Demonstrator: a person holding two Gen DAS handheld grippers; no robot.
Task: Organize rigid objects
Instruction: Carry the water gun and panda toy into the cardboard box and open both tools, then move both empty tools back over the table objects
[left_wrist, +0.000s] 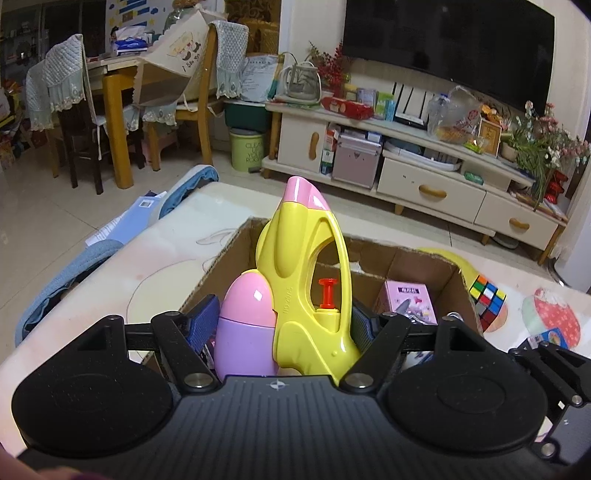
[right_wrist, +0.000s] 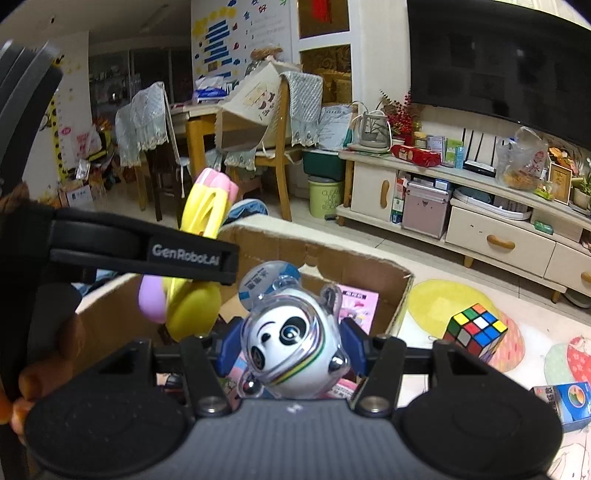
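My left gripper (left_wrist: 280, 323) is shut on a yellow water gun (left_wrist: 314, 258) with a pink tip and a pink and purple tank (left_wrist: 245, 325). It holds the toy upright over an open cardboard box (left_wrist: 417, 258). In the right wrist view the same water gun (right_wrist: 192, 306) hangs at the box's left wall, below the left gripper's black strap (right_wrist: 184, 254). My right gripper (right_wrist: 291, 343) is shut on a white panda figure in a clear shell (right_wrist: 291, 339), over the box (right_wrist: 332, 264). A small pink carton (right_wrist: 360, 302) lies inside the box.
A Rubik's cube (right_wrist: 476, 328) sits on the patterned table top (right_wrist: 535, 332) right of the box, and a blue carton (right_wrist: 569, 402) lies nearer the front right. A hand (right_wrist: 22, 387) shows at the left edge. Behind stand a TV cabinet (right_wrist: 498, 236) and dining chairs.
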